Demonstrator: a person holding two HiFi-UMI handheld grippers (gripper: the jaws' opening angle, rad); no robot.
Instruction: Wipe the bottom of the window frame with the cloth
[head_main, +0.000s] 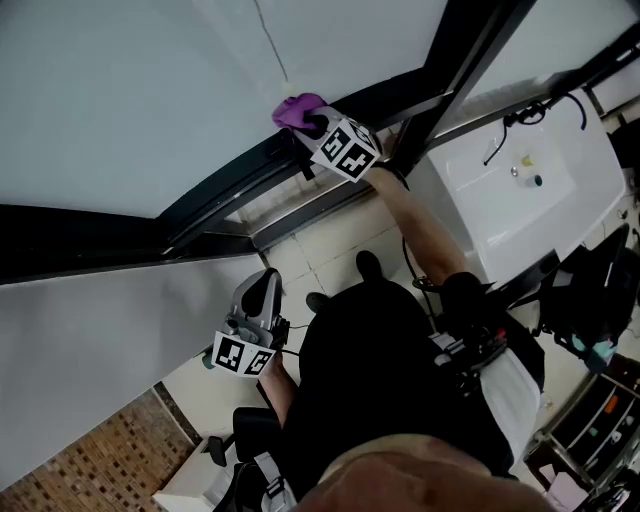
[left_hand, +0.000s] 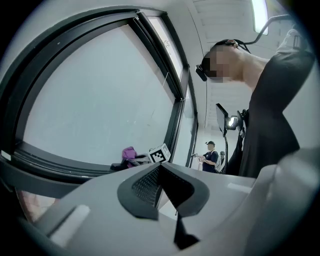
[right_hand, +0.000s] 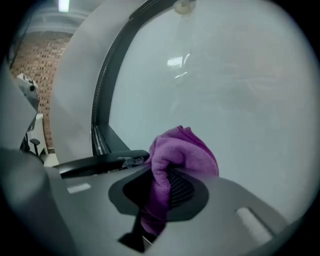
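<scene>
Cloth (head_main: 297, 108) pinched in the right tongs (head_main: 312, 128) at the bottom rail of the window frame (head_main: 225, 190).

Purple and bunched, the cloth sticks out past the tips of the right tongs, which are clamped on it. It sits where the dark frame meets the pale glass (head_main: 130, 100), at the far end of the person's outstretched right arm (head_main: 420, 225). Whether it presses on the rail cannot be told. In the right gripper view a tail of the cloth hangs down between the two dark pads. The left tongs (head_main: 262, 290) are pressed together with nothing between them. They are held near the person's body, well apart from the frame and over the tiled floor (head_main: 335, 245), pointing towards the window. Another person (left_hand: 211, 156) stands far off in the left gripper view, to the right of the frame.
</scene>
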